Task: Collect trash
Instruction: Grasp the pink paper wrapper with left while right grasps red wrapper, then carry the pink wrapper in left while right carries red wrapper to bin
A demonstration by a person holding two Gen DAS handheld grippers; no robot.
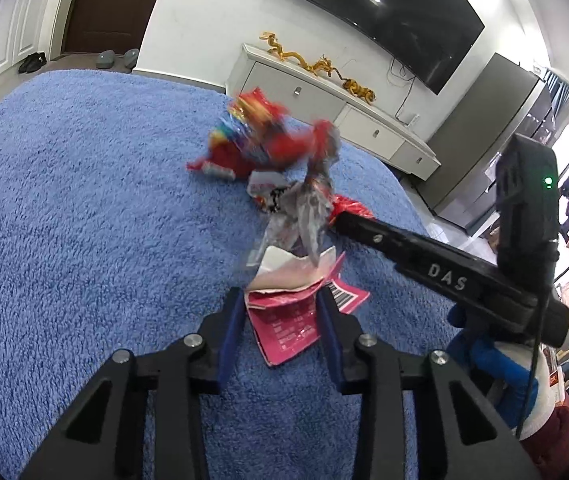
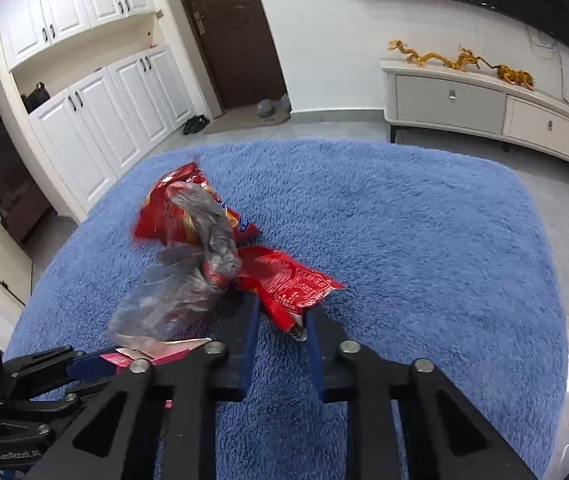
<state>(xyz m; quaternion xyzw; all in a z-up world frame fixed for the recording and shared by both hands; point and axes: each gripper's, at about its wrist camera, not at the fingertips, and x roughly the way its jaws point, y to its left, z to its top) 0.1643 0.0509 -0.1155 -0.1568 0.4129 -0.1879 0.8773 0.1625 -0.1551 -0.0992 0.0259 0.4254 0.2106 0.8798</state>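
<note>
A pink wrapper [image 1: 284, 320] with a barcode lies on the blue shaggy cover [image 1: 64, 200], and my left gripper [image 1: 280, 300] is shut on it, blue pads pressing both sides. Just beyond it is a crumpled grey plastic bag [image 1: 304, 208], then a blurred heap of red and colourful snack wrappers [image 1: 268, 140]. My right gripper [image 2: 282, 312] is shut on the near end of a red wrapper [image 2: 292, 280]. The grey plastic bag [image 2: 188, 280] drapes over a red chip bag [image 2: 172, 208] to its left. The left gripper [image 2: 96, 360] shows at the lower left, holding the pink wrapper [image 2: 116, 358].
The right gripper's black body [image 1: 444, 276] reaches in from the right, held by a blue-gloved hand [image 1: 484, 352]. A white cabinet [image 2: 464, 104] with golden dragon figures stands beyond the cover under a wall television. A dark door [image 2: 228, 32] and white cupboards [image 2: 104, 100] are at the back left.
</note>
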